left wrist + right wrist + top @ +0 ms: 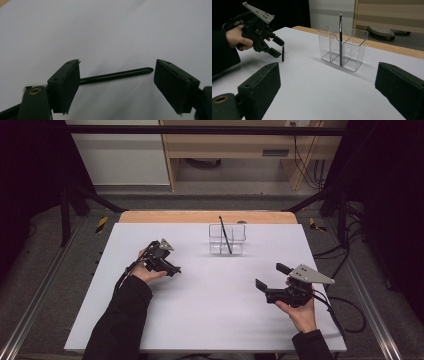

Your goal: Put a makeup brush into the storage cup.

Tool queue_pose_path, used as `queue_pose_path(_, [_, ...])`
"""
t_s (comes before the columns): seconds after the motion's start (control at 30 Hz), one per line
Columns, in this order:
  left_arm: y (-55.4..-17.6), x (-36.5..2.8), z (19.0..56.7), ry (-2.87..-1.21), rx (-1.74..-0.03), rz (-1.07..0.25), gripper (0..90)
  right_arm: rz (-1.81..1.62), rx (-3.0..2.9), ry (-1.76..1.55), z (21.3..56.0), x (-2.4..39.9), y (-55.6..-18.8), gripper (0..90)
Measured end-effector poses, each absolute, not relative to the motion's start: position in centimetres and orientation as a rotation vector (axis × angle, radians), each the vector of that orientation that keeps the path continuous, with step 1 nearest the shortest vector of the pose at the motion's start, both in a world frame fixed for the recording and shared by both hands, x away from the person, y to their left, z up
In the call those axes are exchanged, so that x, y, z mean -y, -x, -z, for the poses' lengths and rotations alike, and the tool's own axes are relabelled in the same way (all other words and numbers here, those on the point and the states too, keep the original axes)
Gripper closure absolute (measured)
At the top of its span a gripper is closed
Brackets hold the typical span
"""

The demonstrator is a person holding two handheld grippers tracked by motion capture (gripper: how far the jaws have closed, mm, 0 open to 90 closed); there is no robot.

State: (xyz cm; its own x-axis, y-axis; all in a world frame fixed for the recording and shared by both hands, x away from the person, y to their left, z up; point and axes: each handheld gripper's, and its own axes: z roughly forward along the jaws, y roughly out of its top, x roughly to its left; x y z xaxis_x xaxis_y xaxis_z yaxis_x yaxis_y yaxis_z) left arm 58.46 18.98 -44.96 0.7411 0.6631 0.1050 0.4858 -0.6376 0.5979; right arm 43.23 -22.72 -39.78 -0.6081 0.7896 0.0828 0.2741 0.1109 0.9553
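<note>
Left gripper view: left gripper [117,67] open over black pen [117,74] on table [100,30]; recommend turning the pads square across the barrel before closing. Right gripper [328,71] open, empty

Dim, soft-shadowed, slightly blurred frames

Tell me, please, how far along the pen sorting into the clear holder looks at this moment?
Done: one pen stands in the clear holder. In hand: the left gripper is at a second pen, which lies between its open jaws in the left gripper view. Left: closing on that pen, lifting it and carrying it to the holder. The right gripper waits open.
</note>
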Motion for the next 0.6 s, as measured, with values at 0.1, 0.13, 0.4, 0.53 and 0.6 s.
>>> queue_pose_path(0.1, [-58.6,-18.8,45.3,-2.405,-0.86,-0.422,21.9,-1.511,-1.945,-1.029,39.8,22.7,-43.2,6.6])
queue_pose_path(0.13, [-58.6,-18.7,45.4,-2.407,-0.862,-0.424,21.9,-1.513,-1.943,-1.028,39.8,22.7,-43.2,6.6])
queue_pose_path(0.4, [-58.9,-18.6,46.2,-2.42,-0.848,-0.408,25.0,-1.512,-1.943,-1.027,39.8,22.7,-43.2,6.7])
queue_pose_path(0.53, [-59.0,-18.5,46.4,-2.412,-0.842,-0.391,26.2,-1.516,-1.942,-1.024,39.7,22.8,-43.2,6.8])
queue_pose_path(0.6, [-59.0,-18.6,46.5,-2.412,-0.842,-0.372,27.8,-1.516,-1.942,-1.024,39.7,22.8,-43.2,6.9])
